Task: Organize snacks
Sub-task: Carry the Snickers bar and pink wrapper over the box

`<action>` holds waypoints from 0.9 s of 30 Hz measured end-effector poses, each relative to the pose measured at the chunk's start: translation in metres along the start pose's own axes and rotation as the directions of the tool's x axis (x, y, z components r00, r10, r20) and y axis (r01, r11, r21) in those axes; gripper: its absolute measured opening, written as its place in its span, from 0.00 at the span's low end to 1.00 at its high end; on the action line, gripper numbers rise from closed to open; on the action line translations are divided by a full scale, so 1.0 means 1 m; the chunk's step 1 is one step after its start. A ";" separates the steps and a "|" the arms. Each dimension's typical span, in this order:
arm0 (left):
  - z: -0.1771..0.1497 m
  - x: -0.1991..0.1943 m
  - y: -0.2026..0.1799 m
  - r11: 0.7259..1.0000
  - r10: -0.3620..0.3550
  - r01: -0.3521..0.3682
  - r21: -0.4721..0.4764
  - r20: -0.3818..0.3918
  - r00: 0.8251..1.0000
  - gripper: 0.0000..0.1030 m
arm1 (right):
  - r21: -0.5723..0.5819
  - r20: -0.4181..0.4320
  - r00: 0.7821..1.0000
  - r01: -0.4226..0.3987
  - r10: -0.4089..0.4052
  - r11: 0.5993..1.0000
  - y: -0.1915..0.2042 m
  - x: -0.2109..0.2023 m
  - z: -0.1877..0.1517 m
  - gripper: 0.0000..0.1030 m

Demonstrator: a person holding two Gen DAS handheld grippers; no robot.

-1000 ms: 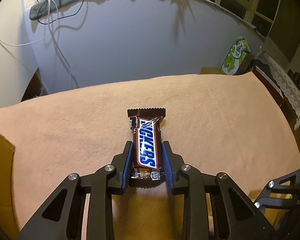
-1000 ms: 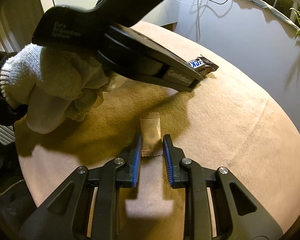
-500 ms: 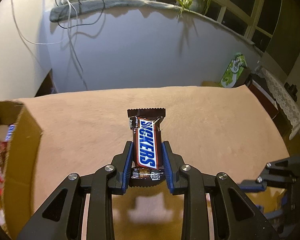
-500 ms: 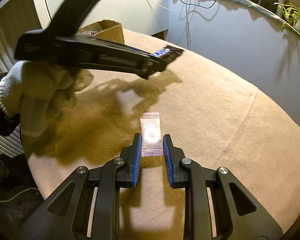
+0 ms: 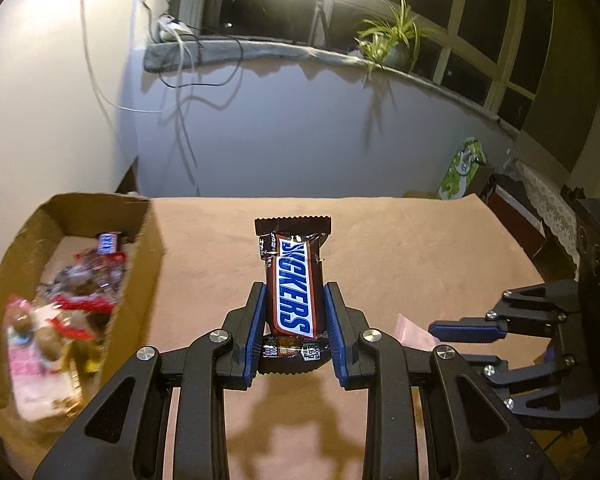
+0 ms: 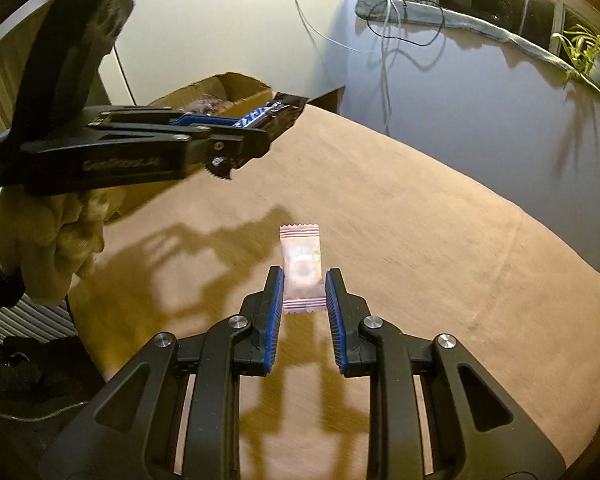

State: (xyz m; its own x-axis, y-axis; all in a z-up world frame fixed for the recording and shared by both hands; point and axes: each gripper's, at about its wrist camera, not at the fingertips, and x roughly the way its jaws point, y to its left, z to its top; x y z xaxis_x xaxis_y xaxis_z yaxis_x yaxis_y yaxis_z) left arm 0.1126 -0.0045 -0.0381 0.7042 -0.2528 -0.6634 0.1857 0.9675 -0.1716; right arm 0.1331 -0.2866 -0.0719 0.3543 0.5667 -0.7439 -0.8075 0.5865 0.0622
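Observation:
My left gripper (image 5: 294, 294) is shut on a brown Snickers bar (image 5: 294, 280) and holds it in the air above the tan table, right of an open cardboard box (image 5: 148, 236) that holds several wrapped snacks (image 5: 80, 292). In the right wrist view the left gripper (image 6: 260, 130) hangs near the box (image 6: 236, 80). My right gripper (image 6: 303, 280) is shut on a small pink candy packet (image 6: 301, 264) just above the tablecloth. The packet's corner (image 5: 410, 330) and the right gripper (image 5: 466, 330) show at the right of the left wrist view.
The table is covered with a tan cloth (image 6: 440, 240). A green carton (image 5: 462, 168) stands past the table's far right corner. Cables (image 5: 180, 80) hang on the wall under a window sill with a plant (image 5: 392, 40). A gloved hand (image 6: 56, 236) holds the left gripper.
My left gripper has lifted the Snickers bar and swung left, bringing the snack box into view. My right gripper holds the pink packet and has risen slightly.

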 end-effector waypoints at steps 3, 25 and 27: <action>-0.003 -0.013 0.011 1.000 0.008 -0.008 -0.019 0.017 1.000 0.26 | -0.014 0.006 1.000 -0.010 0.010 1.000 0.010 0.001 0.010 0.22; -0.019 -0.079 0.114 0.978 0.152 -0.137 -0.155 0.089 0.984 0.26 | -0.138 0.043 0.995 -0.086 0.093 0.987 0.086 0.049 0.100 0.22; -0.020 -0.082 0.124 0.974 0.165 -0.148 -0.171 0.088 0.982 0.26 | -0.147 0.043 0.994 -0.092 0.099 0.985 0.092 0.055 0.108 0.22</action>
State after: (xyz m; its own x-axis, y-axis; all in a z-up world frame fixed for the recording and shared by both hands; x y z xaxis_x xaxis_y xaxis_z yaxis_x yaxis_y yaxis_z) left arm 0.0642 0.1366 -0.0192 0.7830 -0.0890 -0.6156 -0.0405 0.9803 -0.1932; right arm 0.1290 -0.1386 -0.0355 0.2925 0.6467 -0.7045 -0.8973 0.4403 0.0316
